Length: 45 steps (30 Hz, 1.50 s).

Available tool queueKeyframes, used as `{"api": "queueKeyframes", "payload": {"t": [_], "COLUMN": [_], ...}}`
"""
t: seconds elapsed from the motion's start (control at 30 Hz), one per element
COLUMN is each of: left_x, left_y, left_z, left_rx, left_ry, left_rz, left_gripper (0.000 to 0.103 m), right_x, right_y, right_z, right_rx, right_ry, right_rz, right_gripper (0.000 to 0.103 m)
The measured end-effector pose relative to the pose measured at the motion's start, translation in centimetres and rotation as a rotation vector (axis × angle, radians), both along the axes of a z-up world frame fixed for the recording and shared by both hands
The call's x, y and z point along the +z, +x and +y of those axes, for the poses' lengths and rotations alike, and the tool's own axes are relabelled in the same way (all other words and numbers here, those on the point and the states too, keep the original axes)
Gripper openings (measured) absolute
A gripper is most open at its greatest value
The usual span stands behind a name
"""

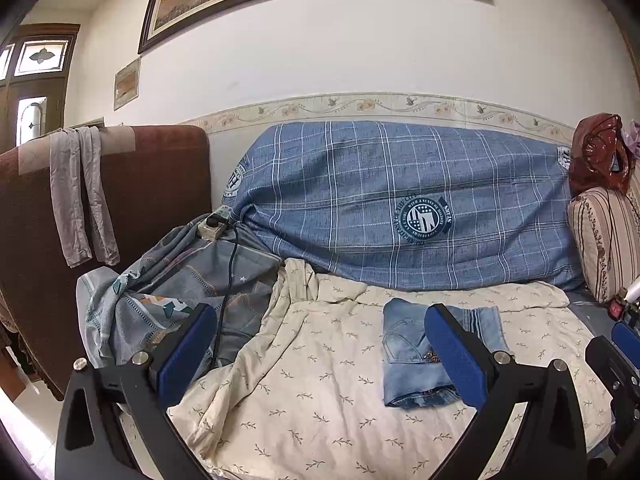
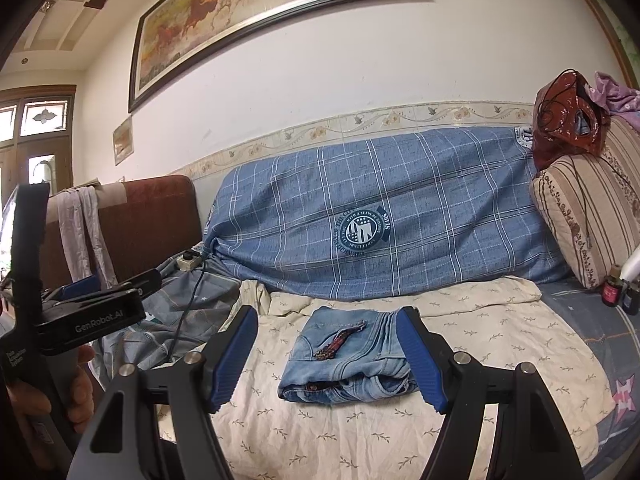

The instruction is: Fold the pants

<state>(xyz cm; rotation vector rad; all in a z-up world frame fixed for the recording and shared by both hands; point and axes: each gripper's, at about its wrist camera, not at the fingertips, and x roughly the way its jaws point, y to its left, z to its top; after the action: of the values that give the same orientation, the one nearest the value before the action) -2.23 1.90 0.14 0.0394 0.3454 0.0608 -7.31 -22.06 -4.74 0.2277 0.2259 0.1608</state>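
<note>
Light-blue denim pants [image 2: 344, 356] lie folded into a compact rectangle on a cream leaf-print blanket [image 2: 460, 320]. My right gripper [image 2: 330, 360] hovers just in front of them, open, with its blue pads [image 2: 236, 356] either side of the bundle and not pressing on it. In the left wrist view the pants [image 1: 408, 352] sit right of centre, partly behind the right pad [image 1: 456, 356] of my left gripper [image 1: 320, 356]. That gripper is open and holds nothing. A hand [image 2: 80, 392] grips the left gripper's handle [image 2: 92, 304]. The right gripper [image 1: 616, 360] shows at the left wrist view's right edge.
A blue plaid cover [image 2: 380, 216] drapes the sofa back. A striped cushion [image 2: 588, 208] with a red-brown bag [image 2: 568, 120] stands at the right, small bottles [image 2: 612, 292] below it. At the left lie a grey patterned quilt [image 1: 192, 280], a power strip with cable [image 1: 216, 224] and a brown chair [image 1: 152, 184].
</note>
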Motion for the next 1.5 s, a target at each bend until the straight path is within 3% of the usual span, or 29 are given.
{"api": "queueKeyframes", "payload": {"t": [1.23,1.5], "left_x": [-0.4,-0.2], "left_y": [0.0,0.1], "left_z": [1.5,2.4], "left_rx": [-0.004,0.036], "left_ry": [-0.010,-0.029], "left_rz": [0.020,0.037], "left_gripper": [0.103,0.103], "right_x": [-0.5,-0.3], "right_y": [0.7,0.8], "right_z": [1.2,1.7], "right_rx": [0.004,0.005], "right_ry": [-0.025,-0.031], "right_rz": [0.041,0.057], "right_gripper": [0.074,0.074]}}
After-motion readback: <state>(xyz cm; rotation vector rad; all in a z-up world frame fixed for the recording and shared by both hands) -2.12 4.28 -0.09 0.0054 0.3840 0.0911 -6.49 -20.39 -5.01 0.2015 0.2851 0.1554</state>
